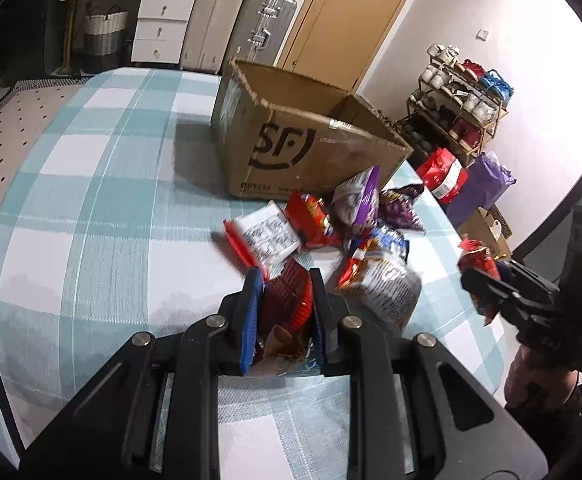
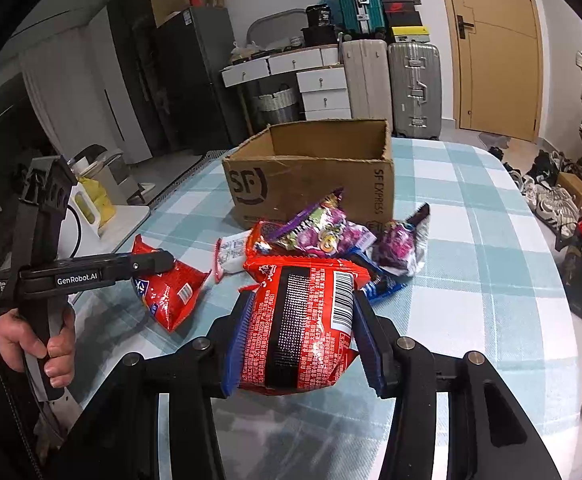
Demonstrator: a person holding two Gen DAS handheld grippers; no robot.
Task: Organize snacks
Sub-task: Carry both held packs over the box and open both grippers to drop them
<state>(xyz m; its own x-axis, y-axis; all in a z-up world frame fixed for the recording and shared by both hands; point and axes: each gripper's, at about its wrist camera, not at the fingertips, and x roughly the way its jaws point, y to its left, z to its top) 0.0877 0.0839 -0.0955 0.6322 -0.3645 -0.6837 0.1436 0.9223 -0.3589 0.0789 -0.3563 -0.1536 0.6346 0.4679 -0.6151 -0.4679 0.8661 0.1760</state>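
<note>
A teal-checked counter (image 2: 471,240) carries an open SF cardboard box (image 2: 315,176), with the snack pile (image 2: 323,236) just before it. Suitcases (image 2: 413,88) and a wooden door (image 2: 495,48) stand behind. The left gripper (image 1: 285,280) has its jaws clamped on a red packet (image 1: 291,300); the right gripper (image 2: 303,320) has its jaws pinching a red barcoded packet (image 2: 307,328).

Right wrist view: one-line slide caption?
Right gripper clamps a red snack bag before the open cardboard box.

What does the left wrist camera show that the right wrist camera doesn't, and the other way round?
Left wrist only: the purple gift bag on the floor past the table.
Right wrist only: the barcode side of the red packet in the right gripper, and the hand holding the left gripper.
Both: the cardboard box, the snack pile, the checked tablecloth.
</note>
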